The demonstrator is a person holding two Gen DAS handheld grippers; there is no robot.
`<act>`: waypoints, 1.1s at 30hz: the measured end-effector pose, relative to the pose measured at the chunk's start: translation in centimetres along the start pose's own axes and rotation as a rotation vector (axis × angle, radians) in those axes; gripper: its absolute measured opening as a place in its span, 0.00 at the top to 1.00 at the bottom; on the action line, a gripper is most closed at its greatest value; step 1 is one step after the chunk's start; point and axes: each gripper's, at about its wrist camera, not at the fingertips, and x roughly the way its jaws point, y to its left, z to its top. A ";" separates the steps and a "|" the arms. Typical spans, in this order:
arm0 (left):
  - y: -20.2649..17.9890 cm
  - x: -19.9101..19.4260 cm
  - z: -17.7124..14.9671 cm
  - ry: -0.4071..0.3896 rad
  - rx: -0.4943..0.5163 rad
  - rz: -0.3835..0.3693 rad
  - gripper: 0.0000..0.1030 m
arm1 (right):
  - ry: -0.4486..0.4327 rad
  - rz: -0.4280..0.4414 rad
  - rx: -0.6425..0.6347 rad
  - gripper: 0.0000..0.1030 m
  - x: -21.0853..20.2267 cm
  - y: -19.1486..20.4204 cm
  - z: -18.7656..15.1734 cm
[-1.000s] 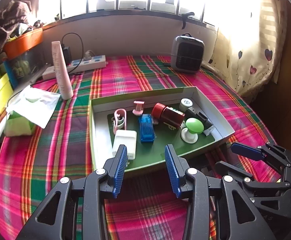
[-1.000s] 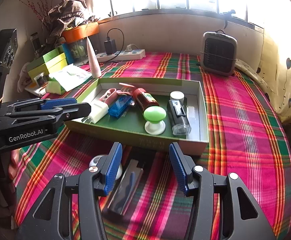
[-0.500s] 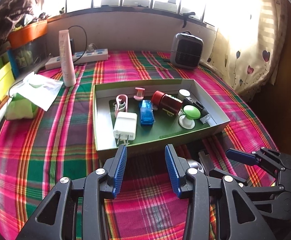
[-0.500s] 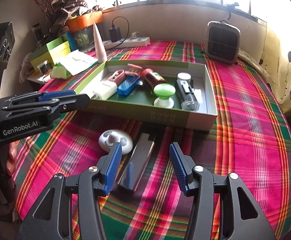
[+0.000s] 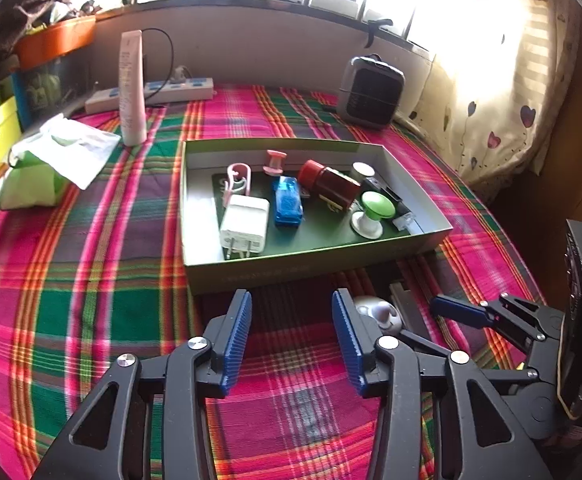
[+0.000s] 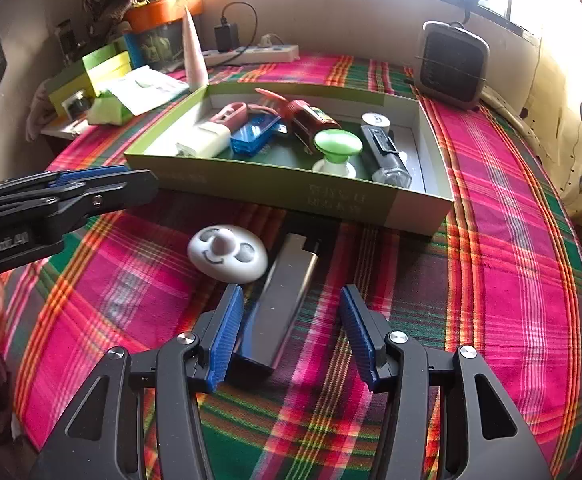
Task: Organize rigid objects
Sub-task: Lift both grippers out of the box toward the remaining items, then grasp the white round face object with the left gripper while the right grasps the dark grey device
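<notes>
A green box point(image 5: 311, 270) point(image 6: 275, 192) on the plaid cloth holds several small items: a white charger point(image 5: 246, 227), a blue case point(image 5: 288, 201), a red-capped bottle point(image 5: 329, 185), a green knob point(image 5: 377, 205) point(image 6: 338, 145) and a dark bottle point(image 6: 385, 152). In front of the box lie a white round smiley piece point(image 6: 229, 254) point(image 5: 379, 312) and a long dark flat bar point(image 6: 277, 300). My left gripper point(image 5: 291, 338) is open and empty, short of the box. My right gripper point(image 6: 291, 334) is open, above the near end of the bar.
A grey heater point(image 5: 371, 94) point(image 6: 453, 66) stands at the back right. A white tube point(image 5: 131, 88), a power strip point(image 5: 151, 94), a tissue pack point(image 5: 47, 164) and coloured boxes point(image 6: 91, 76) are at the back left. A curtain point(image 5: 503, 92) hangs on the right.
Both grippers have pulled back from the box. The smiley piece and the dark bar, before partly under my right gripper, now show whole in front of it.
</notes>
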 end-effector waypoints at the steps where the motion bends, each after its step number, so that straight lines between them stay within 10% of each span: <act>1: 0.0 0.0 0.0 0.003 -0.004 -0.009 0.57 | 0.000 -0.002 0.001 0.50 0.0 -0.1 0.0; 33: -3.4 3.1 -0.4 0.115 0.014 -0.119 0.53 | -0.028 -0.010 0.057 0.77 -1.0 -3.1 -0.7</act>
